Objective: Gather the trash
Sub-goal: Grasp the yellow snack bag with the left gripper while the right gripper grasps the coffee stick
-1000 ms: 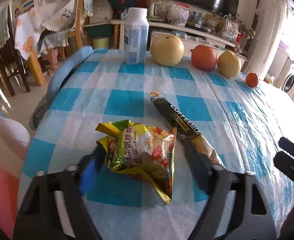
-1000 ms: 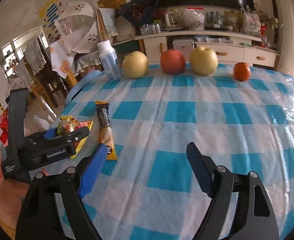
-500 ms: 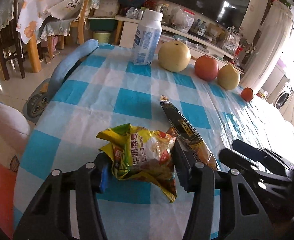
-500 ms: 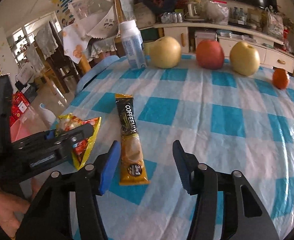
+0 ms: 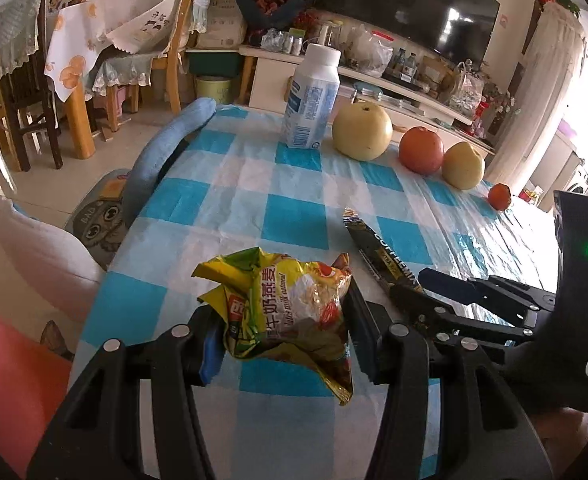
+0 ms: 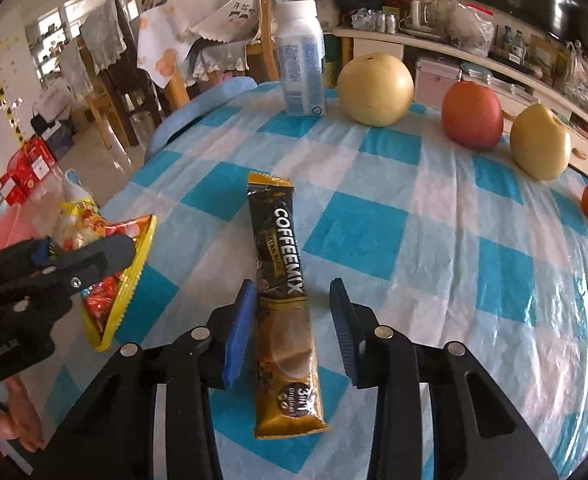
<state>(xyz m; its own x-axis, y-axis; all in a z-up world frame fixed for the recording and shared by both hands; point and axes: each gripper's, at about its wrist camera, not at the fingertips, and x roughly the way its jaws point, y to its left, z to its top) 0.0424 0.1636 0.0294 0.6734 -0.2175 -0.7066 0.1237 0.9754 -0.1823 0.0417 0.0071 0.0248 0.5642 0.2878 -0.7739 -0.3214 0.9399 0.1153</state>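
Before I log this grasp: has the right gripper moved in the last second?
Yes. The right gripper went left and forward across the checked tablecloth; its jaws now straddle the coffee mix sachet, not yet shut.

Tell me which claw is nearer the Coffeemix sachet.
Right. The right claw straddles the Coffeemix sachet, open; the left claw is beside it, shut on the oatmeal wrapper.

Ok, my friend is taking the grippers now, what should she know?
Left gripper: shut on the yellow oatmeal wrapper, which looks lifted a bit at the near table edge.
Right gripper: open, straddling the Coffeemix sachet, which lies flat on the checked tablecloth.
Done: wrapper grabbed.
Left: close on the sachet, carry both away. No bin in view. The fruit and milk bottle stay.
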